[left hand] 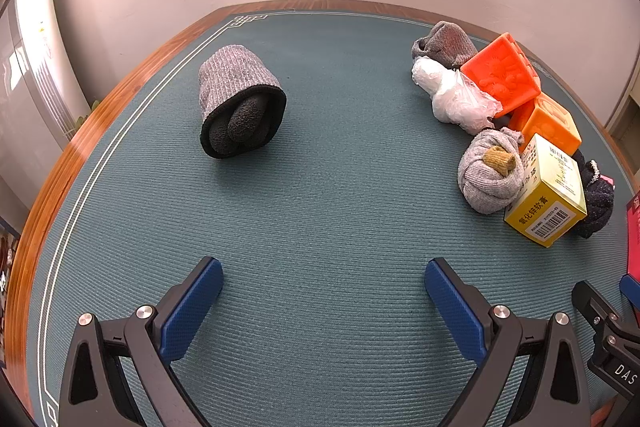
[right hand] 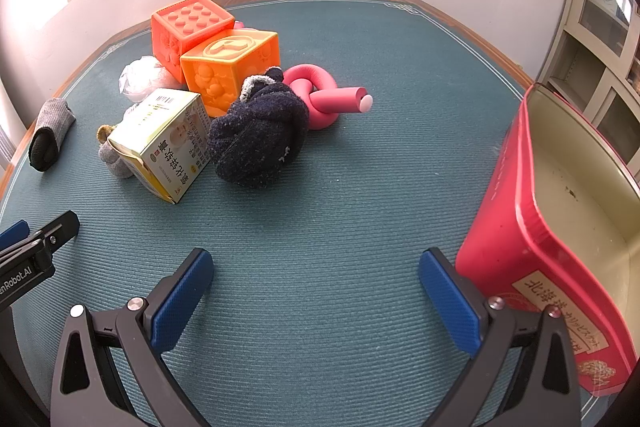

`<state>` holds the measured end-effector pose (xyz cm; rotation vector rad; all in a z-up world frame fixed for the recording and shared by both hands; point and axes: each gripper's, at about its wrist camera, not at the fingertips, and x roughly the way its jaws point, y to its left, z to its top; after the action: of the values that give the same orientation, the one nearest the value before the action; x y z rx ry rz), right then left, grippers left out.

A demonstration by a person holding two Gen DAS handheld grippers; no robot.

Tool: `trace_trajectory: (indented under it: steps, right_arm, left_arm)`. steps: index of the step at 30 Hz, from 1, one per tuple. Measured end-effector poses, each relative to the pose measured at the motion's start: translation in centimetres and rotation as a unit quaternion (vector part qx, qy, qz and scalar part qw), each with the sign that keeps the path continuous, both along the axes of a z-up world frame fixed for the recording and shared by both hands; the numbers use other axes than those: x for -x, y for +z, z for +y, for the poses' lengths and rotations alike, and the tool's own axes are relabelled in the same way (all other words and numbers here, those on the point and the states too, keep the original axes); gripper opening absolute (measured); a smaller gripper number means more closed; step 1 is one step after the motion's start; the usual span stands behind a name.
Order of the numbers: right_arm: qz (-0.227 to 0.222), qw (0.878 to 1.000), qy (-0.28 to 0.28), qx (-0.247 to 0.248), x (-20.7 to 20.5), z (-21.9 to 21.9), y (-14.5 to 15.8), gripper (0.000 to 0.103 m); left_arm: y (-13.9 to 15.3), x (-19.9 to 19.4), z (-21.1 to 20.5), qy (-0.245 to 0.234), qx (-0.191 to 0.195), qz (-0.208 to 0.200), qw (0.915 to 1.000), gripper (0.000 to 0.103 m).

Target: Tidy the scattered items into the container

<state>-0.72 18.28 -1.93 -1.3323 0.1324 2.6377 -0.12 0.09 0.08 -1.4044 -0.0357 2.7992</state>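
Note:
My left gripper (left hand: 324,291) is open and empty above the green mat. A grey-and-black rolled sock (left hand: 240,103) lies ahead of it. At its right is a pile: red-orange block (left hand: 502,75), orange block (left hand: 550,125), white plastic bag (left hand: 452,95), grey sock ball (left hand: 490,173), yellow box (left hand: 550,195), navy sock (left hand: 598,199). My right gripper (right hand: 316,283) is open and empty. The pile lies ahead left of it, with the navy sock (right hand: 258,135), yellow box (right hand: 168,143) and a pink foam knot (right hand: 320,95). The red tin (right hand: 520,227) stands open at its right.
The table has a wooden rim (left hand: 60,171) and a wall close behind. Another grey sock (left hand: 444,43) lies behind the pile. The left gripper's body shows at the left edge of the right wrist view (right hand: 28,255). Shelves (right hand: 596,67) stand at the far right.

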Motion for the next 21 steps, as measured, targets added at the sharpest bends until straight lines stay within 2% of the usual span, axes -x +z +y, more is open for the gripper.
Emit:
trace_trajectory:
  steps: [21]
  right_arm:
    - [0.000, 1.000, 0.000, 0.001, 0.06, -0.07, 0.03, 0.103]
  left_arm:
    - [0.21, 0.00, -0.05, 0.001, 0.001, 0.000, 1.0000, 0.102]
